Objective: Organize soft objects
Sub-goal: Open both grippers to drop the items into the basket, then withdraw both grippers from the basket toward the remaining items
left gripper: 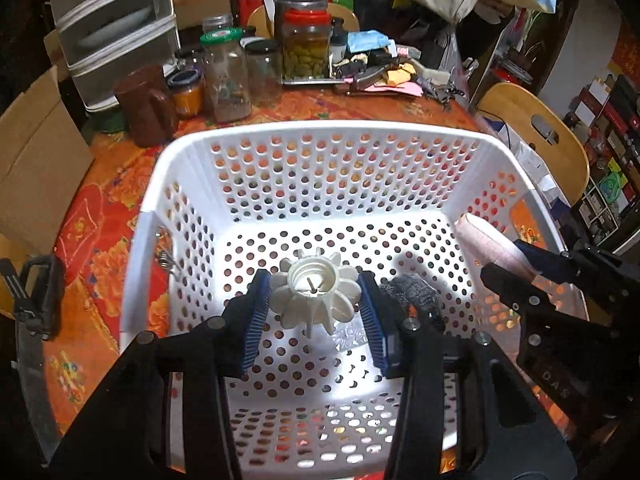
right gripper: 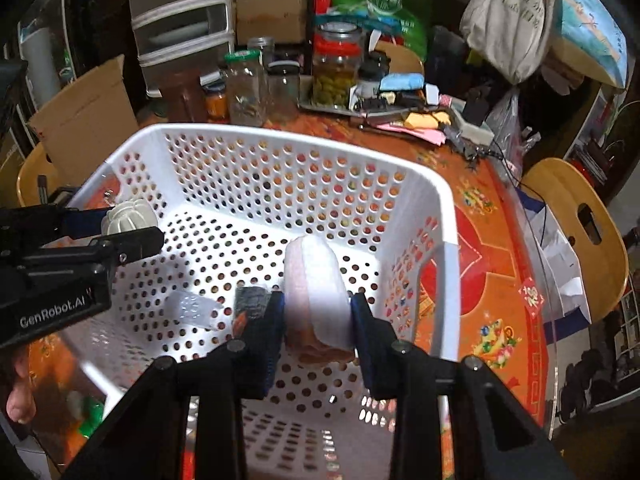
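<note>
I've got the left gripper clamped on the white ribbed piece and the right gripper clamped on the pink roll, whose long axis runs forward, both directly above the basket floor.

From my feed the basket is glossy white plastic, punched full of round holes. The ribbed thing I'm pinching on the left looks like matt off-white plastic with a thin metal pin in it. On the right I've got a soft pale pink roll, foamy looking. The tablecloth is shiny orange vinyl, and the chair is smooth wood.
</note>
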The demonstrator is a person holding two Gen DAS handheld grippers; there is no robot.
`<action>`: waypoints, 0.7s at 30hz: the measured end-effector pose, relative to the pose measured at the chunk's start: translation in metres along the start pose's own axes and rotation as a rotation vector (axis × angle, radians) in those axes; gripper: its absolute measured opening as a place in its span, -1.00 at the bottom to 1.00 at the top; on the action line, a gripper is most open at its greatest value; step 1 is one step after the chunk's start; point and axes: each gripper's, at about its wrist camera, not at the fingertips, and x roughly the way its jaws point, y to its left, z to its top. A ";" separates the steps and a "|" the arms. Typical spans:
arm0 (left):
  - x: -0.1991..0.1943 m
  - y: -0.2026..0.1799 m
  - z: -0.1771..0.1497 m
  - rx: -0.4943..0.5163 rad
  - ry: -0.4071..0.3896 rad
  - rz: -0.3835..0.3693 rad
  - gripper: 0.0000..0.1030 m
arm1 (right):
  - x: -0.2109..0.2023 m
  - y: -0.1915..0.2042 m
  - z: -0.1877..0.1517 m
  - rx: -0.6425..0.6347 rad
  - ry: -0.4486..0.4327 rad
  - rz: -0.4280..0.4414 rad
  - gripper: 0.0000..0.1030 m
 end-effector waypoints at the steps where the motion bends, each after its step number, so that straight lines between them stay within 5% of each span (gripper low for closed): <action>1: 0.003 0.002 0.000 0.000 0.001 -0.001 -0.19 | 0.004 0.000 0.001 -0.004 0.006 0.000 -0.38; 7: 0.010 -0.002 0.001 0.000 -0.002 -0.004 -0.18 | 0.010 -0.002 0.006 0.007 0.002 0.001 -0.38; 14: -0.022 0.005 -0.002 -0.012 -0.096 -0.023 0.46 | -0.018 -0.004 0.007 0.009 -0.063 0.014 -0.30; 18: -0.071 0.014 -0.014 -0.001 -0.200 -0.024 0.80 | -0.053 -0.011 -0.005 0.043 -0.119 0.069 0.32; 21: -0.103 0.019 -0.030 0.016 -0.258 -0.017 0.91 | -0.081 -0.010 -0.023 0.041 -0.184 0.041 0.56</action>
